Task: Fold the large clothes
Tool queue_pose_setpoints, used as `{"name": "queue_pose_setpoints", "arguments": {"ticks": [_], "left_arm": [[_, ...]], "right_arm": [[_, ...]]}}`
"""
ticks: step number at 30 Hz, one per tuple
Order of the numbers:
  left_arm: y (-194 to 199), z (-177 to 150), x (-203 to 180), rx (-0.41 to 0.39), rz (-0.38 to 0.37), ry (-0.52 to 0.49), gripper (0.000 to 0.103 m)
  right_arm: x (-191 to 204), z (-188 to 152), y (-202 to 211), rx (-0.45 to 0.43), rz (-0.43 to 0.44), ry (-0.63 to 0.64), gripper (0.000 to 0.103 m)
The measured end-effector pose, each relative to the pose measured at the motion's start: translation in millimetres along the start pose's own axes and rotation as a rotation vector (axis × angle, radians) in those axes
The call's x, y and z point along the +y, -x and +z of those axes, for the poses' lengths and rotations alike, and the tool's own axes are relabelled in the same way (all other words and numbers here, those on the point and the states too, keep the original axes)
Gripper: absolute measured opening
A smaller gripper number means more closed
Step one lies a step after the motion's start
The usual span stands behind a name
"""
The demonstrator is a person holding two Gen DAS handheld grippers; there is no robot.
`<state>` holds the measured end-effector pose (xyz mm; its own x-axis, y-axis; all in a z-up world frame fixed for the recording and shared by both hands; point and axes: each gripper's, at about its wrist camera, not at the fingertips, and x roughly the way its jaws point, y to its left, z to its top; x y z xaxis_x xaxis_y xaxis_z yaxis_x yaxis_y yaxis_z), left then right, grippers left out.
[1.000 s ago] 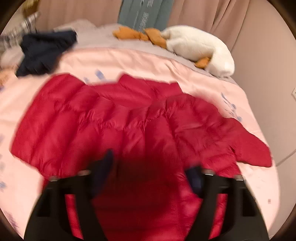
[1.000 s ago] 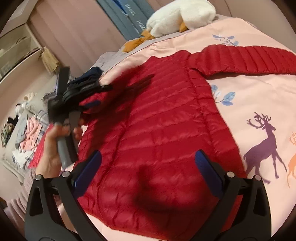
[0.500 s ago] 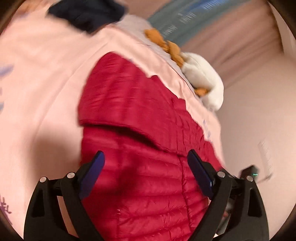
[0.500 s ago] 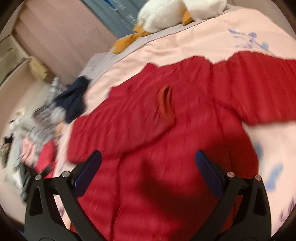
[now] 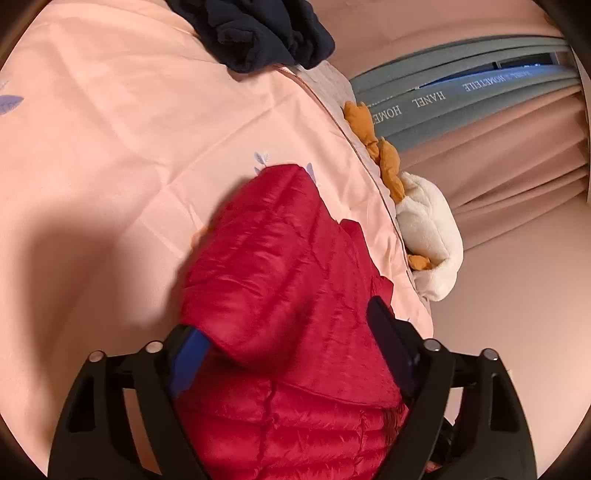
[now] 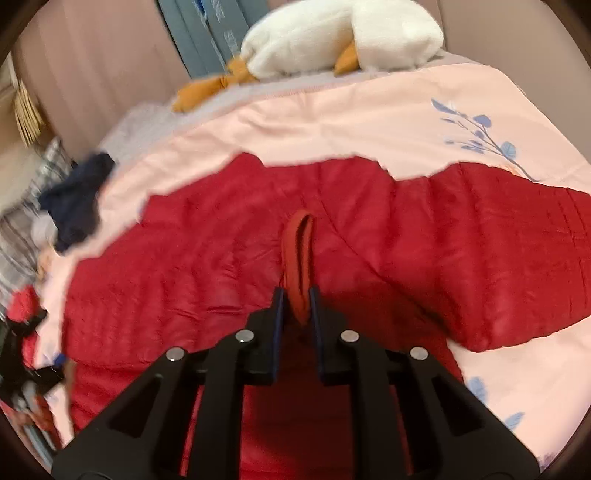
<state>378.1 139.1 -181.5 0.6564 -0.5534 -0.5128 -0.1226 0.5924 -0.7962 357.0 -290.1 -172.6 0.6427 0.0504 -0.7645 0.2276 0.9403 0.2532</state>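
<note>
A red quilted down jacket lies spread on the pink bedspread, with one sleeve folded across its body. My right gripper is shut on that sleeve's knit cuff, which sticks up between the pads as a narrow loop. In the left wrist view the jacket shows a puffy folded shoulder edge. My left gripper straddles this fold with its jaws wide and closing. The fabric bulges between the fingers, and I see no pinch on it.
A white plush goose with orange feet lies at the head of the bed by the curtains. A dark navy garment sits near the bed's far corner. More clothes are piled off the bed's left side.
My right gripper went from wide open to shut on the cuff. My left gripper rolled and moved in low over the jacket's folded shoulder edge, which now sits between its fingers.
</note>
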Motion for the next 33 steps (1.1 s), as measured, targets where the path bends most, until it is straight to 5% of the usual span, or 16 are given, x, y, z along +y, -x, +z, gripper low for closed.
{"name": "queue_pose_setpoints", "arguments": {"ticks": [4, 7, 10, 16, 18, 19, 28, 33], "left_arm": [[-7, -10, -4, 0.081, 0.095, -0.085, 0.082], [7, -15, -13, 0.130, 0.196, -0.220, 0.082], [31, -12, -23, 0.063, 0.258, -0.349, 0.082], [8, 12, -65, -0.040, 0.322, -0.508, 0.080], [-13, 16, -65, -0.010, 0.353, -0.511, 0.056], [-21, 16, -62, 0.009, 0.361, -0.501, 0.054], [-60, -1, -44, 0.073, 0.490, -0.574, 0.055], [-21, -11, -56, 0.059, 0.436, -0.555, 0.066]], "right_arm": [[7, -9, -7, 0.036, -0.057, 0.094, 0.017], [7, 0, 16, -0.033, -0.056, 0.099, 0.037], [20, 10, 30, -0.118, -0.040, 0.145, 0.049], [59, 24, -7, -0.070, -0.019, 0.223, 0.049], [61, 23, -22, -0.044, -0.032, 0.225, 0.049], [60, 22, -29, -0.031, -0.042, 0.227, 0.049], [51, 12, -43, 0.011, -0.038, 0.223, 0.050], [36, 3, 9, -0.058, 0.073, 0.179, 0.061]]}}
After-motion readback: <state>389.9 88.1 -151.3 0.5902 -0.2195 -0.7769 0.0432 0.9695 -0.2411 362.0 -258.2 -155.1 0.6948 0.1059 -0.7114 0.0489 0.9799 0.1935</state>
